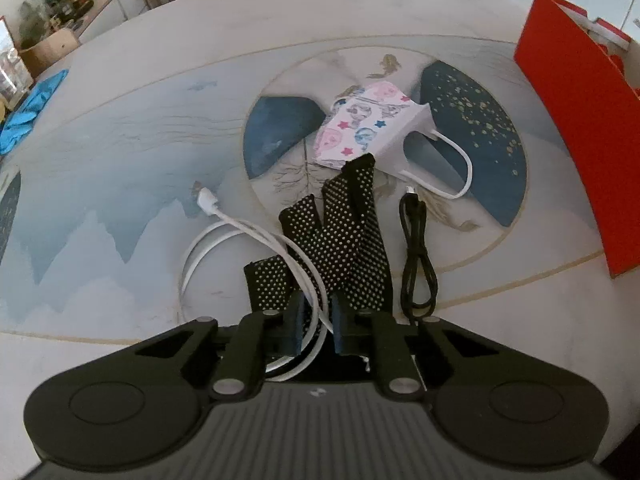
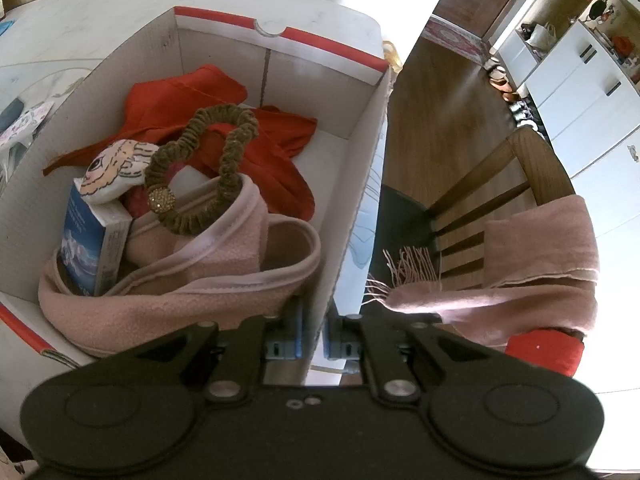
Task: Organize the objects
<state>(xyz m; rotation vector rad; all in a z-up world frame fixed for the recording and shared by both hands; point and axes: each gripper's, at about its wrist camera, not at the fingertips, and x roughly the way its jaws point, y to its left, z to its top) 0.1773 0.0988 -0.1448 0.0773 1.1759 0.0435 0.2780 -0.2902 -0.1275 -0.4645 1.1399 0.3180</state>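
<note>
In the left wrist view my left gripper [image 1: 318,312] is low over a black glove with white dots [image 1: 340,232] and a white cable [image 1: 224,236] that loops across it. The jaws stand narrowly apart around the cable and glove; contact is unclear. A patterned face mask [image 1: 368,128] lies beyond, and a black cable [image 1: 418,248] lies right of the glove. In the right wrist view my right gripper [image 2: 314,328] is closed on the near right wall of the red-and-white box [image 2: 360,184], which holds a pink cloth [image 2: 224,280], a red cloth [image 2: 192,96], a brown scrunchie [image 2: 212,168] and a blue box [image 2: 86,236].
The box's red outer wall [image 1: 576,128] stands at the right of the printed table [image 1: 120,160]. A blue cloth [image 1: 28,112] lies at the far left edge. A wooden chair [image 2: 500,200] draped with a pink scarf [image 2: 532,264] stands right of the box.
</note>
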